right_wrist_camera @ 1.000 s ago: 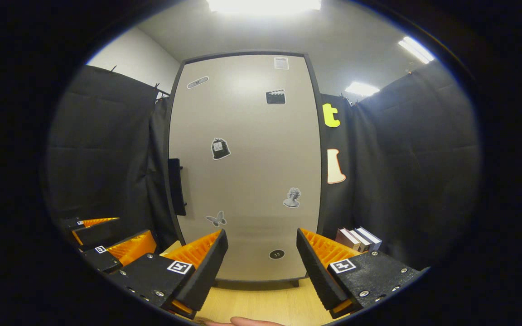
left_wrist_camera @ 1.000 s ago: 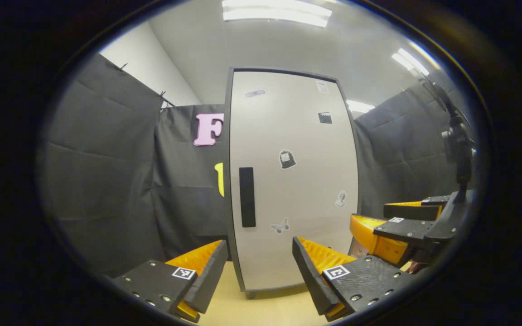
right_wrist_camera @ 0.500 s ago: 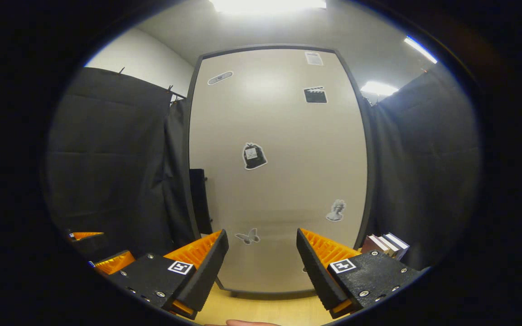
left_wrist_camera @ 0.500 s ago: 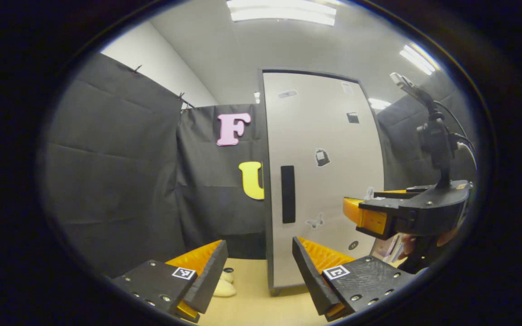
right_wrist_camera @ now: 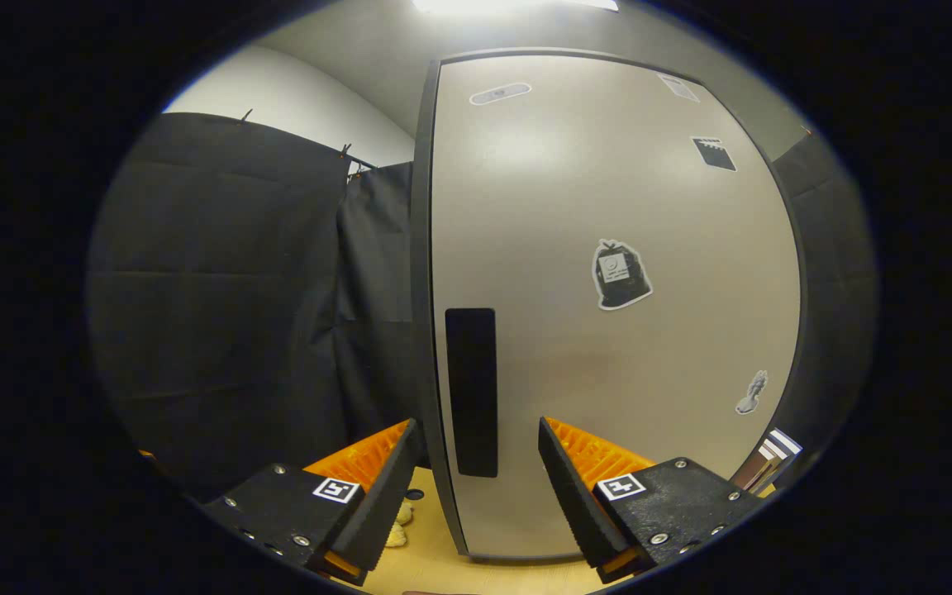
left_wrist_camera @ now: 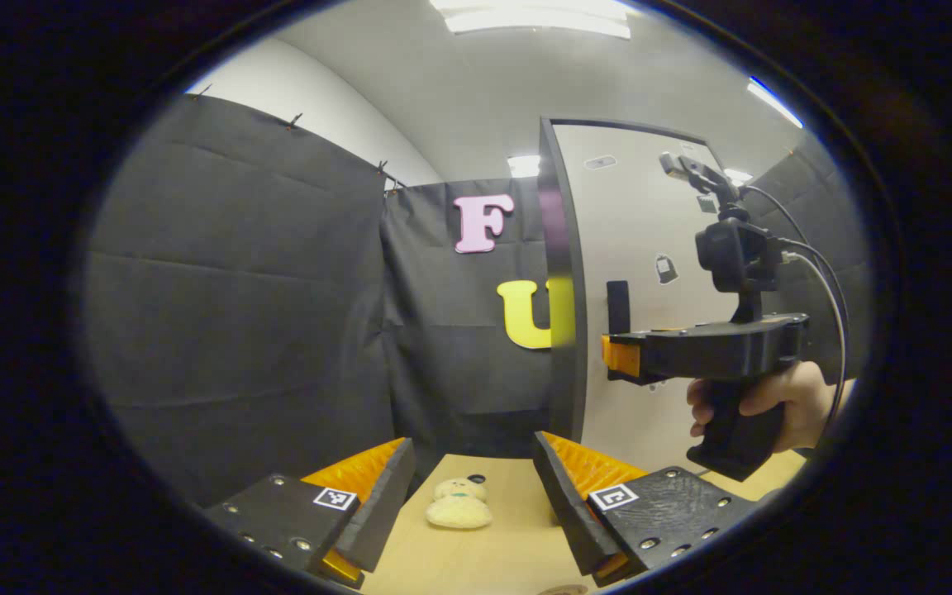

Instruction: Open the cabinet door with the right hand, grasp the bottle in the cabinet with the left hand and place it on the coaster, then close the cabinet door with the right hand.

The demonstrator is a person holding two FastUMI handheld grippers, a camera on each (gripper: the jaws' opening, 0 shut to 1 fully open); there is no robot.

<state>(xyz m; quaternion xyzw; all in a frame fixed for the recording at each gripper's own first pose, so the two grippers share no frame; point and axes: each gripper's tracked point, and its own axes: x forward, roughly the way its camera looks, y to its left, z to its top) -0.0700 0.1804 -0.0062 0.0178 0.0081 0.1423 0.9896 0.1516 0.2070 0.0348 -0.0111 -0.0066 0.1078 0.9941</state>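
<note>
Both grippers stand with jaws spread wide and hold nothing. Right gripper (right_wrist_camera: 476,487), seen in the right gripper view, faces the cabinet door (right_wrist_camera: 608,314) at close range, its fingers to either side of the lower end of the door's dark vertical handle (right_wrist_camera: 471,392); no contact with the handle can be made out. In the left gripper view the right gripper (left_wrist_camera: 621,357) shows from the side, level, with its tips just beside the handle (left_wrist_camera: 618,307), and a hand (left_wrist_camera: 765,401) wraps its grip; a small camera on a mount (left_wrist_camera: 732,248) with cables rides on top of it. Left gripper (left_wrist_camera: 472,496) hangs over the light wooden surface (left_wrist_camera: 476,554), apart from the cabinet and to the cabinet's left.

Cabinet: tall, pale door in a dark frame, standing on the surface; the door is shut, so the bottle cannot be seen. Several stickers sit on the door face, among them a dark bag-shaped one (right_wrist_camera: 621,275), a clapperboard (right_wrist_camera: 713,154) near the top and a small bust figure (right_wrist_camera: 752,392) low on the hinge side.

A few books (right_wrist_camera: 769,459) stand at the cabinet's lower right in the right gripper view. A small cream plush toy (left_wrist_camera: 458,502) lies on the surface between the left gripper's fingers in its own view, short of the far edge. A round brown object (left_wrist_camera: 563,590), cut off at the near edge of the surface, may be the coaster; it cannot be confirmed.
</note>
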